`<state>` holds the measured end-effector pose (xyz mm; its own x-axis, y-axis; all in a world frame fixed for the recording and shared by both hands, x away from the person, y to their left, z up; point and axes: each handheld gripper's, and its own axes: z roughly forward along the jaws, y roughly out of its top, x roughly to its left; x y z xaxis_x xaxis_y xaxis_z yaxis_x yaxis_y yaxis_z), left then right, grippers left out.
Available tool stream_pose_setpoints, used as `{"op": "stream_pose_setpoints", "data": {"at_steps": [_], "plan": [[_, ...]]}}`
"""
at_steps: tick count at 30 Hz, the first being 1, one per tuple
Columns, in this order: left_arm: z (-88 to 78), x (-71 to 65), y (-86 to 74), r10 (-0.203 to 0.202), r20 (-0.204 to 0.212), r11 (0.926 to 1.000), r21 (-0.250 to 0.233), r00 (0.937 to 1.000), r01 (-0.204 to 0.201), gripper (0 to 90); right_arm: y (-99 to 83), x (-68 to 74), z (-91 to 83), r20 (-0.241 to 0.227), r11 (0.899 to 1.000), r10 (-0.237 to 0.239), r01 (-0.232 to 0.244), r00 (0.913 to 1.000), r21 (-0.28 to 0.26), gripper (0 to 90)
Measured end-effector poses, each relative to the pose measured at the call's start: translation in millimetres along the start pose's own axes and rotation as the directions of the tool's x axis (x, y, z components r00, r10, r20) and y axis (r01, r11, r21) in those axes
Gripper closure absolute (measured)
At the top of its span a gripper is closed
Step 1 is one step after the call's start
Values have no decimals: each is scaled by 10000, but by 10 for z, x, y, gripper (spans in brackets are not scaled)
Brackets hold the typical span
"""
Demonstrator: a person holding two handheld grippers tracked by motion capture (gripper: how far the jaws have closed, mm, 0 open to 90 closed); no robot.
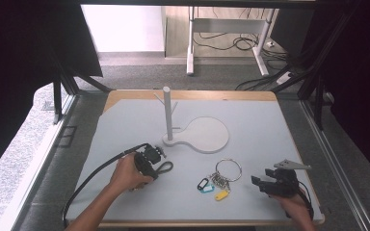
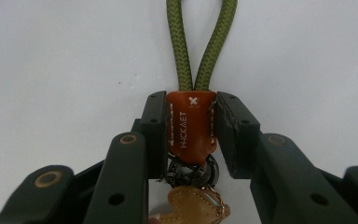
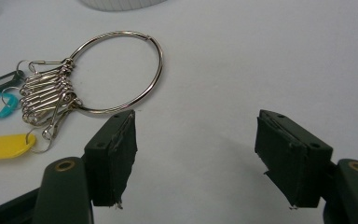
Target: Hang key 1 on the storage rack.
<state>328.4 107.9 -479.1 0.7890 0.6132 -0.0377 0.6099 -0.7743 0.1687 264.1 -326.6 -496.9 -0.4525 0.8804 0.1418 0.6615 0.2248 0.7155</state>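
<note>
My left gripper (image 1: 155,155) (image 2: 191,130) is shut on the orange leather tab (image 2: 191,128) of a keychain. Its green cord loop (image 2: 200,42) (image 1: 165,167) lies on the mat beyond the jaws, and a metal ring and a tan leather charm (image 2: 191,207) hang below the tab. My right gripper (image 1: 262,184) (image 3: 200,158) stands open near the front right of the table, nothing between its jaws. A large metal key ring (image 1: 228,170) (image 3: 116,70) with several clips and black, blue and yellow tags (image 1: 221,195) (image 3: 4,145) lies just left of it.
A grey peg stand (image 1: 167,113) with short side branches rises from a flat white base (image 1: 207,135) at the middle of the grey mat (image 1: 125,125). The left gripper's cable (image 1: 96,171) trails toward the front left. Desk legs and cables lie on the floor beyond.
</note>
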Motion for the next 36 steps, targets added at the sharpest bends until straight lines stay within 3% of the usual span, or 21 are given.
{"op": "stream_pose_setpoints", "data": {"at_steps": [6,9,24,36], "plan": [[-35,29,-7,69,164,10000,23,9998,-70,667,-2,-7,-10,26,10000,47,-47,10000,-20,298],[-100,39,-22,37,274,9999,-106,9996,-34,668,-1,-22,-29,-194,9997,217,-220,9996,-145,299],[-642,155,-80,-315,269,9946,-981,9991,340,669,-3,-50,-55,-31,9987,448,-449,9990,-223,300],[-928,274,-57,-447,249,9876,-1494,9987,479,668,-7,-48,-52,-58,9988,440,-442,9990,-226,301]]}}
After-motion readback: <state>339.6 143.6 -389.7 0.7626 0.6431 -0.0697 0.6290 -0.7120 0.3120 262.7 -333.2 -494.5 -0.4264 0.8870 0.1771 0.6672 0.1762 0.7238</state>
